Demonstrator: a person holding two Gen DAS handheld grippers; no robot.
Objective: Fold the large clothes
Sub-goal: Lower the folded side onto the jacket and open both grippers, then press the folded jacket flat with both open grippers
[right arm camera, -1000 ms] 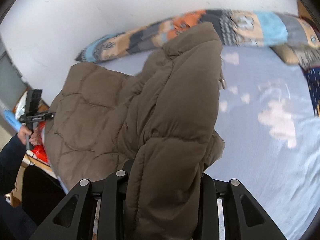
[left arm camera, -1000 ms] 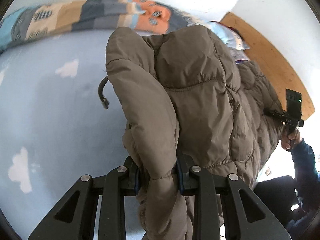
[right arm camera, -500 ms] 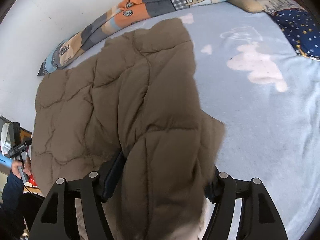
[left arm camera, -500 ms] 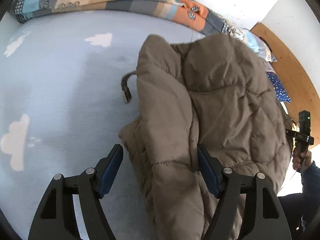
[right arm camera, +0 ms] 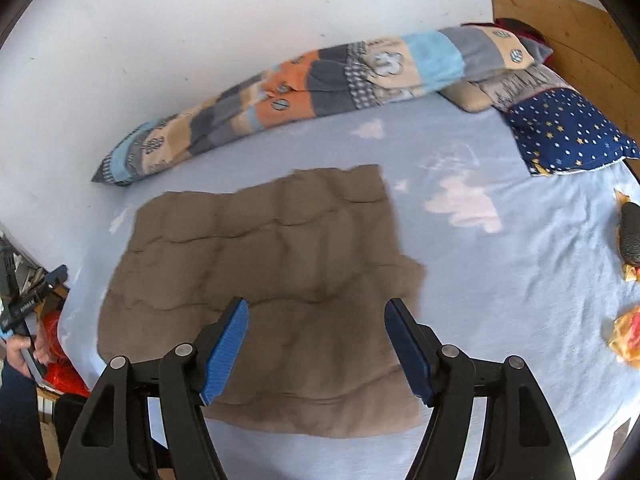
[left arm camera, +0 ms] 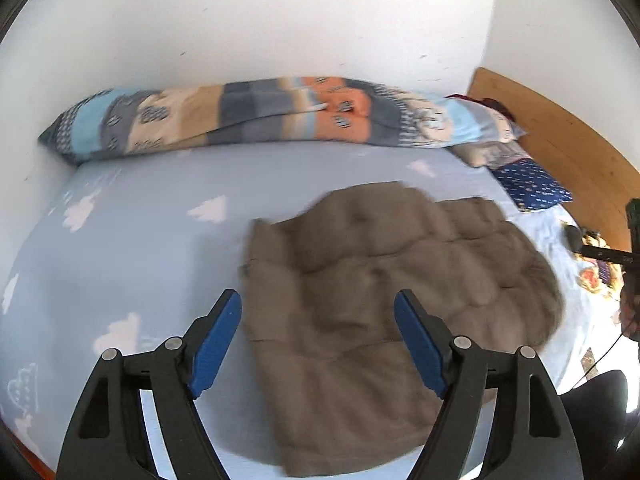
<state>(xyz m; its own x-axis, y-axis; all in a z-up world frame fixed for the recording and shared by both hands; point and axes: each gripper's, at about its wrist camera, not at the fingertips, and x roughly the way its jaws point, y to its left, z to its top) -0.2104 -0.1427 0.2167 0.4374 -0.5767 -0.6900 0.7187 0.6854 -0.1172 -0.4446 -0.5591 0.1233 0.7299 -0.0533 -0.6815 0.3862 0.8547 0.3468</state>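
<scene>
A brown quilted puffer jacket lies folded flat on the light blue bed sheet. It also shows in the right wrist view as a rough rectangle. My left gripper is open and empty, raised above the jacket's near left edge. My right gripper is open and empty, raised above the jacket's near edge. Neither touches the jacket.
A long patchwork bolster lies along the white wall at the back. A navy star pillow and a wooden headboard are at the right. Small soft toys lie on the sheet at far right.
Both grippers opened and let go of the jacket, then pulled up and back. The jacket dropped and now lies flat on the bed.
</scene>
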